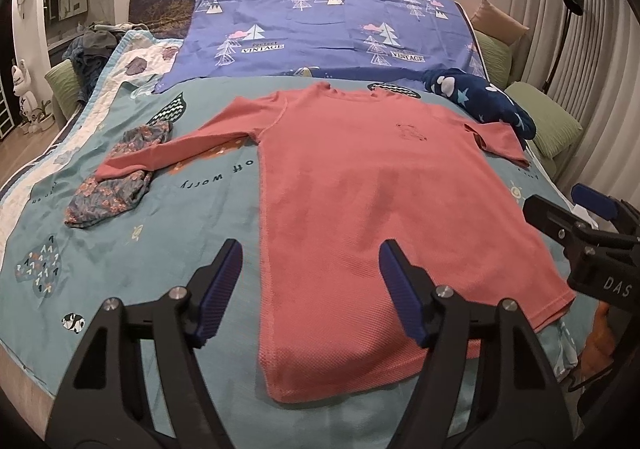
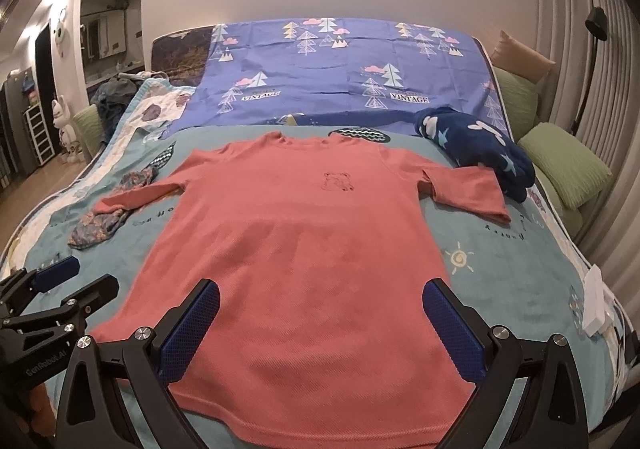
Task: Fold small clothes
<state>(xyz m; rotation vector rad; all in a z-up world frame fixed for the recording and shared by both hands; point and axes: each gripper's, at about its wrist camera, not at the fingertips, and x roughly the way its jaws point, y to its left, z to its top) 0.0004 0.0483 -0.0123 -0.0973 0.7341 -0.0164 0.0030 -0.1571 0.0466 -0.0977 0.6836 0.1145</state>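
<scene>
A salmon-pink long-sleeved shirt (image 1: 360, 189) (image 2: 300, 249) lies flat and face up on the teal bedspread (image 1: 180, 233), collar at the far side and hem nearest me. Its left sleeve (image 1: 168, 153) stretches out over a small floral garment (image 1: 108, 197) (image 2: 96, 229). The right sleeve (image 2: 468, 193) points toward a dark blue starred fleece. My left gripper (image 1: 311, 249) is open, hovering over the shirt's lower left edge with nothing pinched. My right gripper (image 2: 322, 289) is open wide above the hem, its blue pads (image 2: 452, 333) clear of the cloth.
A dark blue fleece (image 1: 480, 101) (image 2: 480, 145) lies at the right beyond the sleeve. A purple tree-print sheet (image 1: 320, 33) covers the far half of the bed. Green pillows (image 1: 556, 129) line the right side; a white box (image 2: 596, 297) sits near the right edge. Clothes are piled at the far left (image 1: 96, 45).
</scene>
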